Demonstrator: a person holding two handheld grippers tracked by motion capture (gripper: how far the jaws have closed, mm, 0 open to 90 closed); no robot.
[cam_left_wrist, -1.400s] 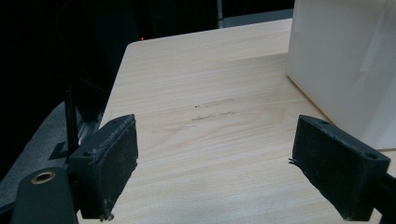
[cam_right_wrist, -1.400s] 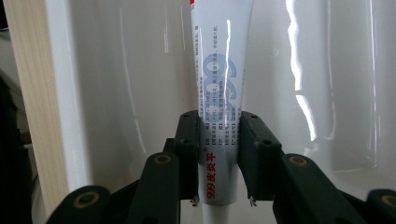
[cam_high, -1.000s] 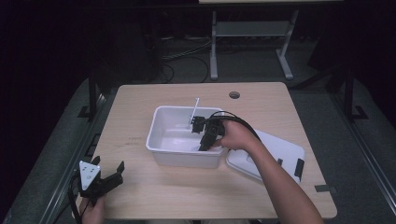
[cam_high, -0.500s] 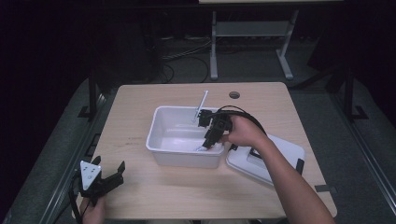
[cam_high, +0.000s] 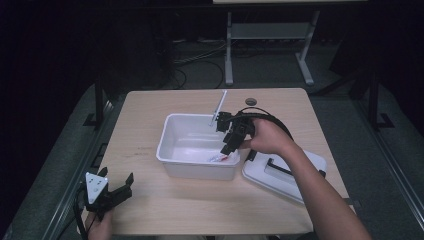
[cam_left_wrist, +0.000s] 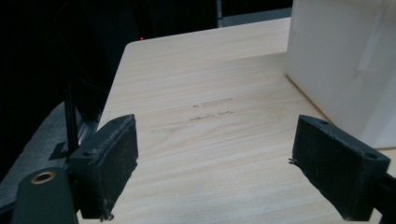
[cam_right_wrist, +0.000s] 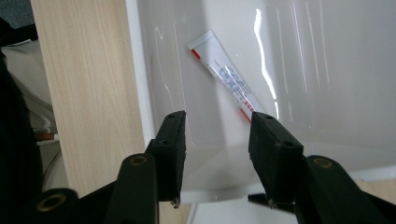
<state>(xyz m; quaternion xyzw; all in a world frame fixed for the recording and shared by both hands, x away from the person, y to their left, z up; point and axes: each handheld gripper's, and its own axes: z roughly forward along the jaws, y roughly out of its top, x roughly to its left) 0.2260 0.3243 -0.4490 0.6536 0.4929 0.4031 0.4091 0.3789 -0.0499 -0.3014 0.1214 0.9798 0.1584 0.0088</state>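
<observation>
A white tube with red and blue print (cam_right_wrist: 229, 81) lies flat on the floor of the white plastic bin (cam_high: 172, 140), near its right front corner (cam_high: 219, 158). My right gripper (cam_high: 227, 145) hangs over that corner, pointing down at the tube. In the right gripper view its jaws (cam_right_wrist: 217, 126) stand apart above the tube and clear of it. They have just been opening, with nothing between them. My left gripper (cam_high: 114, 192) rests low at the table's front left corner. Its jaws (cam_left_wrist: 215, 140) are wide open over bare wood.
The bin's white lid with a black handle (cam_high: 282, 172) lies on the table right of the bin, under the right forearm. The bin's outer wall (cam_left_wrist: 345, 60) stands just ahead and right of the left gripper. A round grommet (cam_high: 251, 101) sits near the table's far edge.
The right gripper has lifted up out of the bin and drifted slightly right. The tube now lies free on the bin floor. The left gripper has stayed still.
</observation>
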